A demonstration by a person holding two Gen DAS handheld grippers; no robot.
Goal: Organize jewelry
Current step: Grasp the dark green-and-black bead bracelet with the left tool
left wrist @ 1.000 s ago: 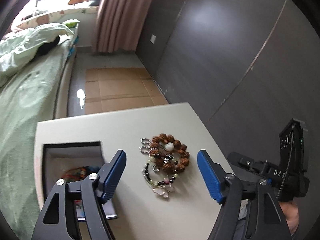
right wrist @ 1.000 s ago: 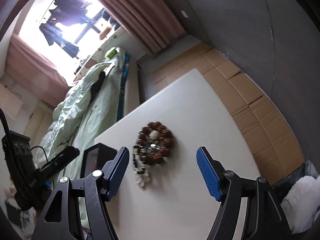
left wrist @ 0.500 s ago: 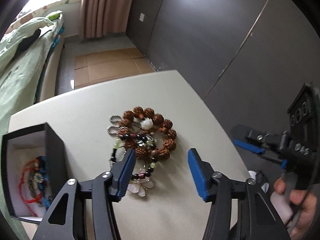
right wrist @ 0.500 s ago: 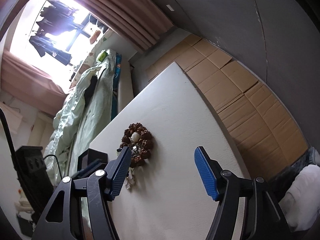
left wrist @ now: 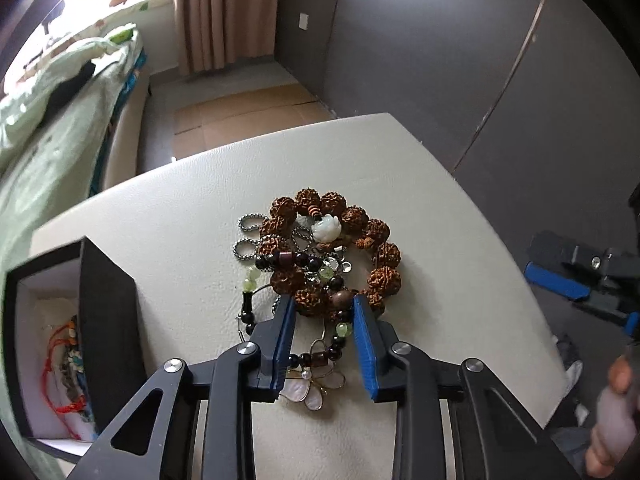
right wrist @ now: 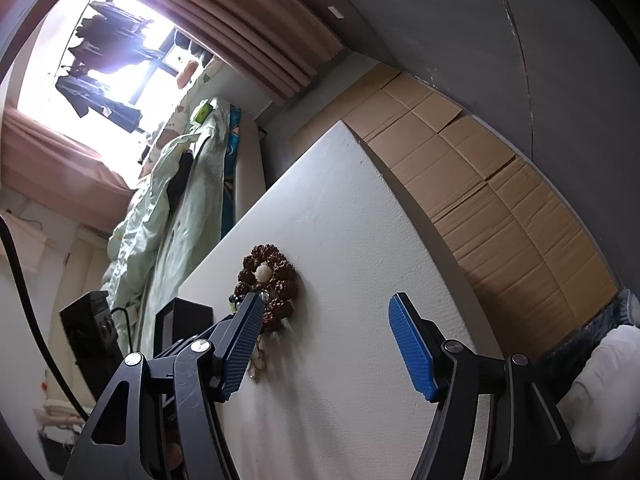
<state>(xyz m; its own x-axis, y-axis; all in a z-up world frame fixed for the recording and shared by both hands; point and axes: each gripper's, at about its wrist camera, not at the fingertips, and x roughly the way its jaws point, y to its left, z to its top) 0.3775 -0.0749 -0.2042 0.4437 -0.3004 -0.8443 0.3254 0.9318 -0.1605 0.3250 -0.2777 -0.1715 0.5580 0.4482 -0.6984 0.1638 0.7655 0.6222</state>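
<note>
A tangled jewelry pile (left wrist: 320, 256) lies mid-table: a brown knobbly bead bracelet (left wrist: 384, 256) with a white carved bead, a silver chain (left wrist: 248, 224), a dark and green bead string (left wrist: 320, 356) and a shell flower pendant (left wrist: 312, 388). My left gripper (left wrist: 323, 304) sits low over the pile's near side. Its jaws are closing, with the near brown beads and a dark oval bead between the blue pads. I see no firm grip. My right gripper (right wrist: 326, 308) hovers open to the right of the pile (right wrist: 276, 276), with nothing between its fingers.
An open black box (left wrist: 104, 320) with a white lining holds red and coloured cords at the table's left. The white table (left wrist: 420, 184) ends close on the right, by a dark wall. A bed with green bedding and flattened cardboard on the floor lie beyond.
My left gripper has come down and forward onto the pile, and its jaws have narrowed around the near beads. The right gripper has shifted slightly, so the pile now sits by its left finger.
</note>
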